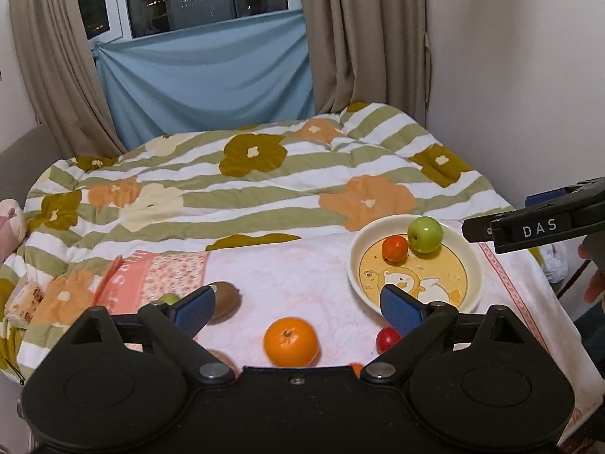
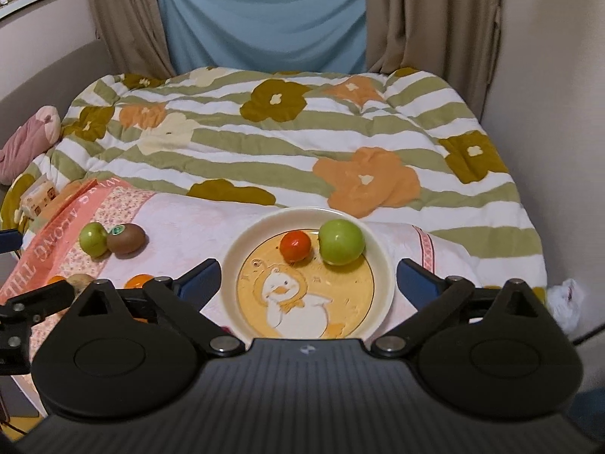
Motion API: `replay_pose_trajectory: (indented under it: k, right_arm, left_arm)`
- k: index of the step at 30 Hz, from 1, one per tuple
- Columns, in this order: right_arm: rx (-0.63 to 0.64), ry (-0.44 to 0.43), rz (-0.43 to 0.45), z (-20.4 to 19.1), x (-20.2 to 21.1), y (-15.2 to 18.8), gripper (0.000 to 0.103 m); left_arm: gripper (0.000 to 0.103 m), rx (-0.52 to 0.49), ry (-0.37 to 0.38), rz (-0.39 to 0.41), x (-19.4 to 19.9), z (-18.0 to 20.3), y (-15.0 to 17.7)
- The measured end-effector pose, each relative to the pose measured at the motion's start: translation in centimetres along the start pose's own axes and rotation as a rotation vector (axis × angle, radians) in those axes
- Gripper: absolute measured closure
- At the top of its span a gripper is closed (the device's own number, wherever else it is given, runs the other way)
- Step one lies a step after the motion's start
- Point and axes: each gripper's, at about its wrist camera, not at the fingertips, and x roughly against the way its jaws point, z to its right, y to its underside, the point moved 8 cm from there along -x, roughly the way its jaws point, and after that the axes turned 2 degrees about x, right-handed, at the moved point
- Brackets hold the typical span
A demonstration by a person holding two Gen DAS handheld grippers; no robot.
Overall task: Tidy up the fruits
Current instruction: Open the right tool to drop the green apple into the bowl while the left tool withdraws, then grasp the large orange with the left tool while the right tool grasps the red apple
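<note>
**Fruit partly gathered on the duck plate**

Fruit was seen in two groups on a pale pink cloth spread over a flowered quilt. On the cream plate with a duck picture, a green apple was set at one o'clock, with a small red-orange fruit just beside it at twelve o'clock. Off the plate, at nine o'clock of it in the right wrist view, a second green apple was found touching a brown kiwi. An orange and a small red fruit were left on the cloth near the left gripper. Its jaws were spread wide, nothing being held. The right gripper was likewise held wide and empty above the plate.
</note>
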Motion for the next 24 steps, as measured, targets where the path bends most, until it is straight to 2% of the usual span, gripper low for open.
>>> replay_pose_trajectory:
  k: [6, 11, 18, 24]
  right_arm:
    - [-0.034, 0.033, 0.037, -2.0, 3.4, 1.0, 0.0]
    - [-0.014, 0.057, 0.048, -4.7, 5.3, 2.0, 0.0]
    - [-0.015, 0.005, 0.038, -10.0, 5.8, 3.9, 0.0]
    - [-0.028, -0.058, 0.009, -14.9, 3.9, 5.3, 0.0]
  left_arm:
    - [0.001, 0.007, -0.012, 0.024, 2.8, -2.4, 1.4]
    - [0.0, 0.007, -0.032, 0.02, 3.8, -4.8, 2.8]
    - [0.0, 0.029, -0.001, -0.012, 3.7, -8.9, 5.0]
    - [0.002, 0.005, 0.038, -0.031, 2.3, -12.4, 6.8]
